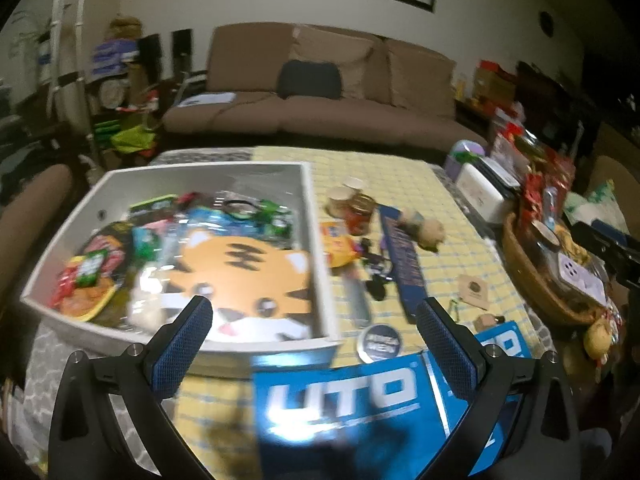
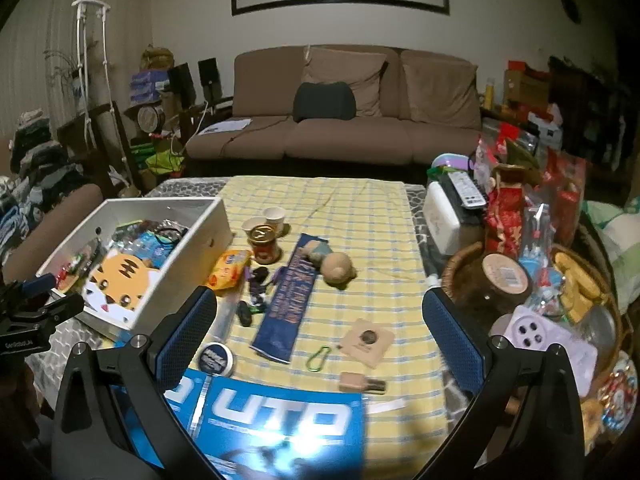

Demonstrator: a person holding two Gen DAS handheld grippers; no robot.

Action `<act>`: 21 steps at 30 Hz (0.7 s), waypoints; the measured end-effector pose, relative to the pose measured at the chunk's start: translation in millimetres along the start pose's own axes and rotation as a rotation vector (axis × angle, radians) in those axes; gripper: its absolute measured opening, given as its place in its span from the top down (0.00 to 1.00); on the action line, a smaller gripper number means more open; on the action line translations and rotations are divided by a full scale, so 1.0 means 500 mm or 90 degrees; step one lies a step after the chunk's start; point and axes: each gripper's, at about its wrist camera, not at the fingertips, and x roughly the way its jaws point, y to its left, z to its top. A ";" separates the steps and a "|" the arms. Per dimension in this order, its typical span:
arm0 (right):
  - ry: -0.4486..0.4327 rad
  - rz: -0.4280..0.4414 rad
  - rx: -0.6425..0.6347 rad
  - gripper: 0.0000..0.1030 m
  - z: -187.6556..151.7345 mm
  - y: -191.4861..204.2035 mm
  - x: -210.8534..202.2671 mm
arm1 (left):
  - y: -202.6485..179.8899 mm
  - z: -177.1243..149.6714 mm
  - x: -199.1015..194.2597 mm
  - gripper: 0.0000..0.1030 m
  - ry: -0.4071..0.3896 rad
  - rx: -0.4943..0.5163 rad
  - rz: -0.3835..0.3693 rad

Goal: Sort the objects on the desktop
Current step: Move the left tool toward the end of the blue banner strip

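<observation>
Both claws, left claw [image 1: 314, 314] and right claw [image 2: 320, 306], are held wide apart, empty. The round tin [image 2: 217, 359] sits just below the right claw; it should be gripped gently by its sides, then lifted into the white box [image 2: 218, 222].

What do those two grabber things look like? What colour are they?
Both look alike. The left gripper and the right gripper each have two chunky black plastic arms with small silver screws. Their fingers wear bumpy blue rubbery pads on the inside. In the right wrist view, the other gripper's black body carries small white lettering, too blurry to read. No sleeves or cables show.
</observation>
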 end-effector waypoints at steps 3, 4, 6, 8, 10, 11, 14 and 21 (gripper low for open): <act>0.020 0.007 0.006 0.00 0.002 -0.024 0.023 | -0.042 0.005 0.029 0.00 0.013 0.015 -0.039; 0.042 0.021 0.015 0.00 0.002 -0.034 0.039 | -0.052 0.006 0.038 0.00 0.018 0.014 -0.054; 0.071 0.062 0.033 0.00 -0.003 -0.054 0.066 | -0.072 0.008 0.058 0.00 0.030 0.015 -0.081; 0.082 0.099 0.032 0.00 -0.005 -0.070 0.087 | -0.095 0.009 0.080 0.00 0.042 0.025 -0.098; 0.085 0.123 0.030 0.00 -0.010 -0.078 0.101 | -0.120 0.010 0.101 0.00 0.052 0.047 -0.107; 0.089 0.129 0.032 0.01 -0.014 -0.083 0.110 | -0.131 0.011 0.110 0.00 0.057 0.058 -0.110; 0.108 0.144 0.039 0.01 -0.022 -0.102 0.140 | -0.160 0.016 0.135 0.00 0.073 0.087 -0.138; 0.148 0.114 0.021 0.01 -0.057 -0.105 0.204 | -0.199 0.025 0.208 0.00 0.119 0.101 -0.163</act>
